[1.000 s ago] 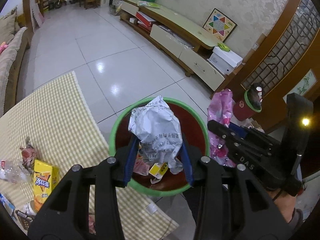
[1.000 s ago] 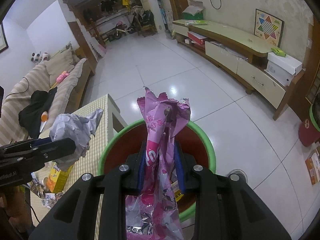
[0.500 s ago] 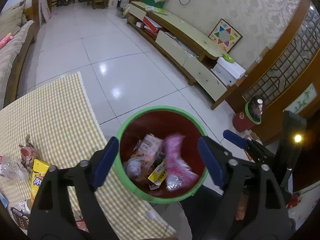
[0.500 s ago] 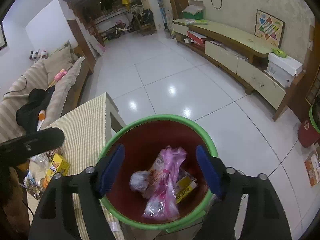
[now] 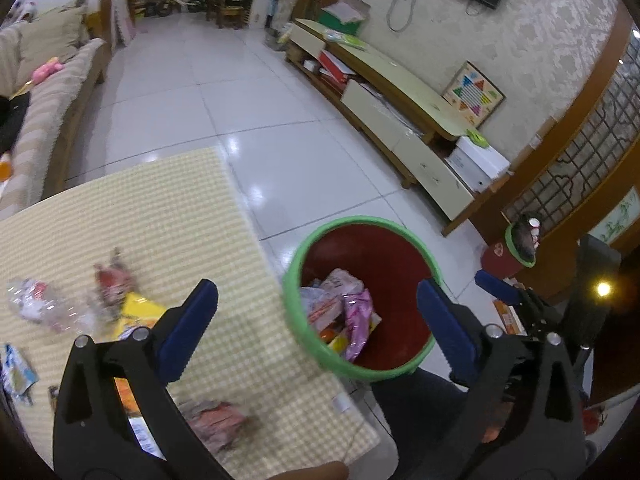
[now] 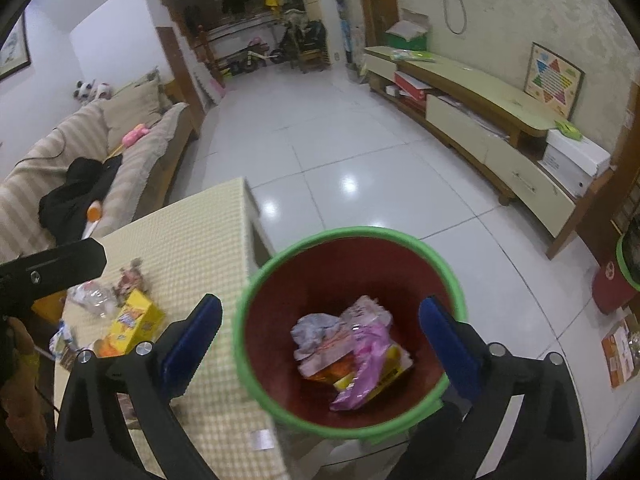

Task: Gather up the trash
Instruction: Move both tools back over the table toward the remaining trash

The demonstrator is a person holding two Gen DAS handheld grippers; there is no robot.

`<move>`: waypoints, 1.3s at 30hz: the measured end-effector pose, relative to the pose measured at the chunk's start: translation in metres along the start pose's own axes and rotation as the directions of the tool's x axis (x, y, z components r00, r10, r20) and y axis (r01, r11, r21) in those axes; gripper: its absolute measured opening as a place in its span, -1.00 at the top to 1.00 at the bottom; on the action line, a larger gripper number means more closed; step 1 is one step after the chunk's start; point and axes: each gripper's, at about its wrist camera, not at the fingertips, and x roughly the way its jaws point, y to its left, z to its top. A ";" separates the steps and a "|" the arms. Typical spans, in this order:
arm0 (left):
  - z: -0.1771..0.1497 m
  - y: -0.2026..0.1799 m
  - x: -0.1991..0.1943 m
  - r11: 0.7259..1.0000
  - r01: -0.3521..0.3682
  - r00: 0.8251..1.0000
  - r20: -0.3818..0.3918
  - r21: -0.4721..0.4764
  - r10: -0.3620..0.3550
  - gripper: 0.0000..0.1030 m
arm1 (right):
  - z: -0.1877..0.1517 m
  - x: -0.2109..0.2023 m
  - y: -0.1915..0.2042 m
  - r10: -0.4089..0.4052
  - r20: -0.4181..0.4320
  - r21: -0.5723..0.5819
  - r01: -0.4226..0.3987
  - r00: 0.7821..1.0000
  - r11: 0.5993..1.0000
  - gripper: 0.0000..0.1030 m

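Both tongs empty, the left gripper (image 5: 316, 312) and the right gripper (image 6: 318, 328) with jaws just opened wide, nothing between the blue pads. Below them the round red bin with green rim (image 6: 436, 254), one, holding a pink foil wrapper (image 6: 362, 364) and a crumpled white paper ball (image 6: 312, 326). Remaining trash to the left on the yellow checked tablecloth (image 5: 160, 216), nearer the left gripper: one yellow snack box (image 6: 134, 320), one clear plastic bottle (image 5: 38, 306), about three blurred wrappers.

So beside the table (image 6: 208, 236) there's one green-rimmed bin (image 6: 348, 236) with one pink wrapper (image 6: 366, 354) and one crumpled paper ball (image 6: 314, 330) inside, one yellow snack box (image 6: 134, 320) and one clear plastic bottle (image 5: 40, 306) on the table, plus a second, smaller bin (image 5: 506, 258) beyond.
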 end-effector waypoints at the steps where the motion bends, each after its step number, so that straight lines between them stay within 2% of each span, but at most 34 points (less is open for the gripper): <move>1: -0.003 0.011 -0.009 1.000 -0.011 1.000 0.009 -0.012 0.011 -0.90 | -0.001 -0.001 0.006 0.006 0.000 -0.007 -0.006 1.000 1.000 -0.86; 11: -0.044 0.098 -0.076 0.985 -0.124 0.991 0.026 -0.120 0.127 -0.90 | -0.025 -0.010 0.092 0.085 -0.032 -0.133 -0.088 0.996 0.987 -0.86; 19: -0.086 0.154 -0.112 0.962 -0.175 0.983 0.015 -0.208 0.182 -0.90 | -0.042 -0.012 0.148 0.126 -0.061 -0.212 -0.136 0.990 0.968 -0.86; 29: -0.128 0.184 -0.118 0.949 -0.179 0.984 -0.031 -0.258 0.178 -0.90 | -0.078 -0.003 0.189 0.140 -0.132 -0.278 -0.172 0.981 0.945 -0.86; 39: -0.137 0.188 -0.094 0.955 -0.169 0.984 -0.091 -0.245 0.151 -0.90 | -0.098 0.012 0.202 0.131 -0.184 -0.302 -0.182 0.974 0.936 -0.86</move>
